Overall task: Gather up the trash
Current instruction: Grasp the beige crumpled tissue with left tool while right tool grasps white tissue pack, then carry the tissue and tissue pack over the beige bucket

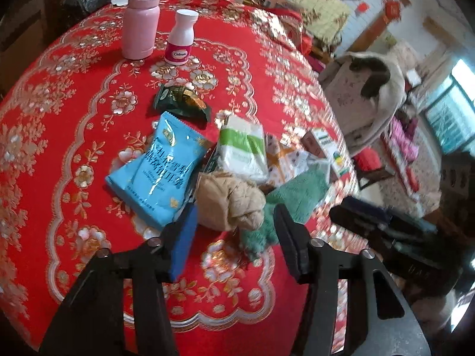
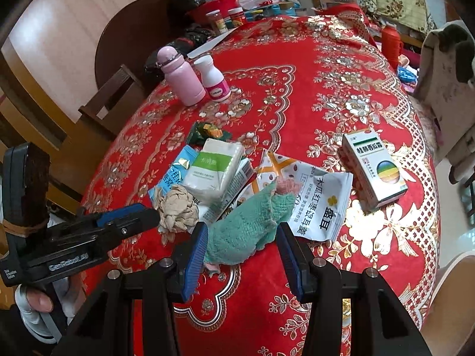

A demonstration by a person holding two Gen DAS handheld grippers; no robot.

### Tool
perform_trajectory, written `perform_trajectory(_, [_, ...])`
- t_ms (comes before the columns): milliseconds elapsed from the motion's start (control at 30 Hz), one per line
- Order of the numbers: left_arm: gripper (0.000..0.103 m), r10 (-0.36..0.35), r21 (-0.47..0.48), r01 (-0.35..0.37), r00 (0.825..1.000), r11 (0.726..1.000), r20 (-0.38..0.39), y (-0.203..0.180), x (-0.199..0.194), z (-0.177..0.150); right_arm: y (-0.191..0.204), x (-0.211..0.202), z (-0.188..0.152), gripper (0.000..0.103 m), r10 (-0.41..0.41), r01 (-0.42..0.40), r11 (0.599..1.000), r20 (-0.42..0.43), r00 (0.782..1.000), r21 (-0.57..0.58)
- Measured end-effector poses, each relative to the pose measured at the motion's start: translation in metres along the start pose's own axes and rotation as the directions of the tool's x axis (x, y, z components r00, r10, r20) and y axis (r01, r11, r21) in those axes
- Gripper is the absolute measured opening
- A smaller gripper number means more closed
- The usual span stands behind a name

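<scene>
A crumpled beige paper ball (image 1: 230,200) lies on the red tablecloth (image 1: 74,118), just ahead of my left gripper (image 1: 234,237). That gripper is open, its pads clear of the ball. In the right wrist view the left gripper (image 2: 148,215) points at the same ball (image 2: 178,207). My right gripper (image 2: 242,243) is shut on a green fluffy cloth (image 2: 246,228) that fills the gap between its pads. The cloth (image 1: 297,191) drapes over a white printed pouch (image 2: 320,204). A blue snack bag (image 1: 157,172) and a dark green wrapper (image 1: 181,101) lie behind the ball.
A white-green tissue pack (image 2: 216,166) and a medicine box (image 2: 374,166) lie among the litter. A pink flask (image 1: 141,20) and a white pill bottle (image 1: 181,38) stand farther back. Jars and bags crowd the far table edge. A wooden chair (image 2: 112,98) stands at the left.
</scene>
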State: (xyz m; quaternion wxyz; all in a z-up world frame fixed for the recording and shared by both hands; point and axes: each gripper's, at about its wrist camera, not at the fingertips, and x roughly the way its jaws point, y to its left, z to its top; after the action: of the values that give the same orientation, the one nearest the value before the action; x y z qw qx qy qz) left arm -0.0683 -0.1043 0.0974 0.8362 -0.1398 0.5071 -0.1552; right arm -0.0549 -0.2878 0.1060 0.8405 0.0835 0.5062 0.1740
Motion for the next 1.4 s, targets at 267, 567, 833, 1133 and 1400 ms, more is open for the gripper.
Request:
perform_trajectory(267, [0.052, 0.078, 0.038, -0.077, 0.996, 0.996, -0.045, -0.005, 0.035, 0.005, -0.006, -0.007, 0.000, 0.046, -0.017, 0.016, 1.000, 0.014, 1.000, 0.020])
perform_trajectory(567, [0.020, 0.043, 0.021, -0.043, 0.999, 0.999, -0.003, 0.011, 0.012, 0.009, 0.008, 0.001, 0.014, 0.046, 0.015, -0.015, 1.000, 0.018, 1.000, 0.017])
perform_trajectory(833, [0.019, 0.078, 0.008, -0.079, 0.996, 0.997, 0.052, 0.030, -0.014, 0.015, 0.034, 0.045, 0.045, 0.069, 0.022, -0.021, 0.999, -0.029, 0.999, 0.040])
perform_trajectory(1133, [0.019, 0.101, 0.020, -0.103, 0.993, 0.994, 0.063, 0.048, -0.020, 0.015, 0.048, 0.097, 0.066, 0.069, -0.005, 0.011, 0.997, -0.089, 0.996, 0.073])
perform_trajectory(1400, [0.019, 0.092, 0.017, -0.093, 0.995, 0.996, 0.044, 0.054, -0.015, 0.016, 0.022, 0.112, 0.060, 0.032, 0.005, 0.017, 0.985, -0.125, 0.992, 0.169])
